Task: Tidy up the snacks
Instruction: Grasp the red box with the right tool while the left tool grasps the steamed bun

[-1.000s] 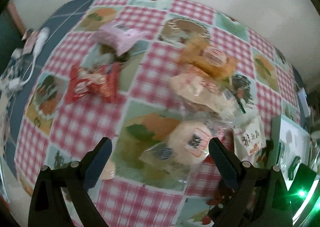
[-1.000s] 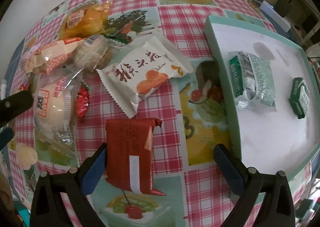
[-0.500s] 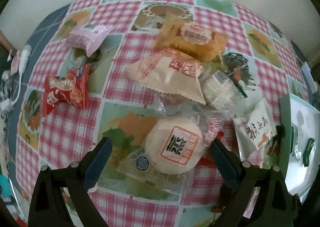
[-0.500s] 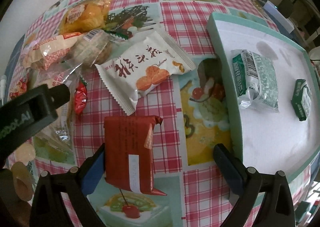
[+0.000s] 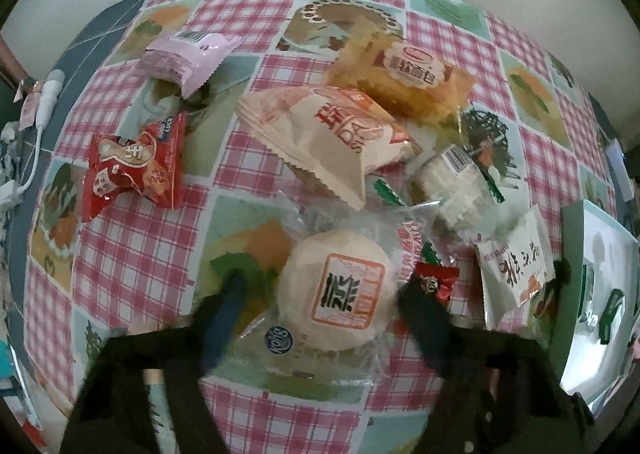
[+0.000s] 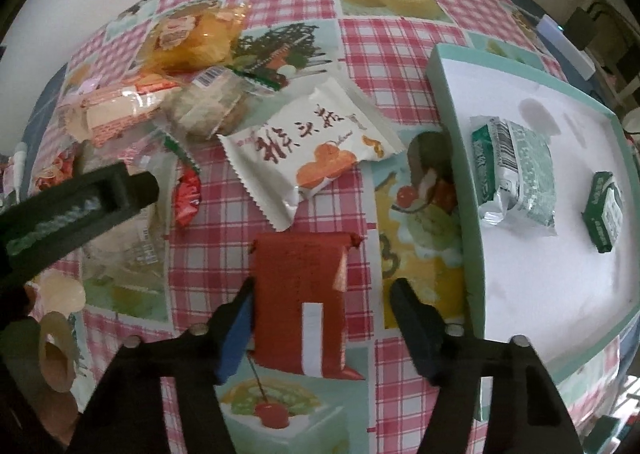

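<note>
Both my jaws are closing. My left gripper (image 5: 320,294) brackets the round pastry (image 5: 334,290), pads not yet pressing. My right gripper (image 6: 324,318) has the red packet (image 6: 302,294) between its fingers, left pad touching, right one still clear. Beyond its right finger waits the tray (image 6: 456,157). Grasp step, I judge; next: clamp, lift, carry over.

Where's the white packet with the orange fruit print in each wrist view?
Left wrist: white packet at the right, just left of the green-rimmed tray.
Right wrist: white packet at centre, above the red packet.
Shared landmark: the green-rimmed tray, right of the packet in both.
</note>
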Motion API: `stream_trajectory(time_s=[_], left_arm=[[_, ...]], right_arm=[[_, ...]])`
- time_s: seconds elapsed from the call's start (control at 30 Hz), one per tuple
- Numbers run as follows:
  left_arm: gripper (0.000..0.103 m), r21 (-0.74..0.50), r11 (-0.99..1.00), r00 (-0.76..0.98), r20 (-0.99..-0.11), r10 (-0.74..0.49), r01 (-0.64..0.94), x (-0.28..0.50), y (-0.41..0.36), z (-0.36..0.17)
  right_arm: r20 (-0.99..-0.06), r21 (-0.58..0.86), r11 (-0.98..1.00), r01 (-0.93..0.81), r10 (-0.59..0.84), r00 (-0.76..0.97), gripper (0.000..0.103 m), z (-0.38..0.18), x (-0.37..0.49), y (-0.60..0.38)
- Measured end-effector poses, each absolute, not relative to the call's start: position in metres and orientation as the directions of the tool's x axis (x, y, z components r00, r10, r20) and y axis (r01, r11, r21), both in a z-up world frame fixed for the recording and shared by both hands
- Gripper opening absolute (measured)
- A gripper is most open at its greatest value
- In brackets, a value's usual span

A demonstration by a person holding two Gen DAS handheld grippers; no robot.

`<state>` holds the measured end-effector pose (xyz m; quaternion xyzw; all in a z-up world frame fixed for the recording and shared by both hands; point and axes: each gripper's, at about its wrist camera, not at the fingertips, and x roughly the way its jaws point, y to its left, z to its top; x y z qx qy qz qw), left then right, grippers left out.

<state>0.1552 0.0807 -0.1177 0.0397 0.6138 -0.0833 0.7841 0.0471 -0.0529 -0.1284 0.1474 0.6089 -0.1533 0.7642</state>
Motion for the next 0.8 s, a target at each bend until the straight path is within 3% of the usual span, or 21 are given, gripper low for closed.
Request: stream_trajectory(time_s=[0.1, 0.2, 0.47, 0.8], left_arm=[[0.059, -0.032, 0.981, 0.221, -0.972, -0.075, 0.19, 0.155, 0.079, -0.117], [0.057, -0.024, 0.981, 0.207, -0.976, -0.064, 0.191, 0.155, 0.078, -0.116], [0.056, -0.013, 0.987, 0.188, -0.981, -0.043, 0.158, 0.145, 0.086, -0.098], [0.056, -0.036, 0.987, 0.32, -0.943, -0.085, 0.157, 0.127, 0.092, -0.035]], right_arm=[[-0.974, 0.043, 0.914, 0.403, -0.051, 0.22, 0.049, -0.124, 0.046, -0.049], [-0.974, 0.054, 0.914, 0.402, -0.041, 0.224, 0.043, -0.121, 0.047, -0.046], [-0.964, 0.091, 0.913, 0.397, -0.019, 0.264, 0.042, -0.103, 0.048, -0.048], [-0.924, 0.086, 0.919, 0.384, -0.071, 0.376, 0.042, -0.051, 0.038, -0.056]])
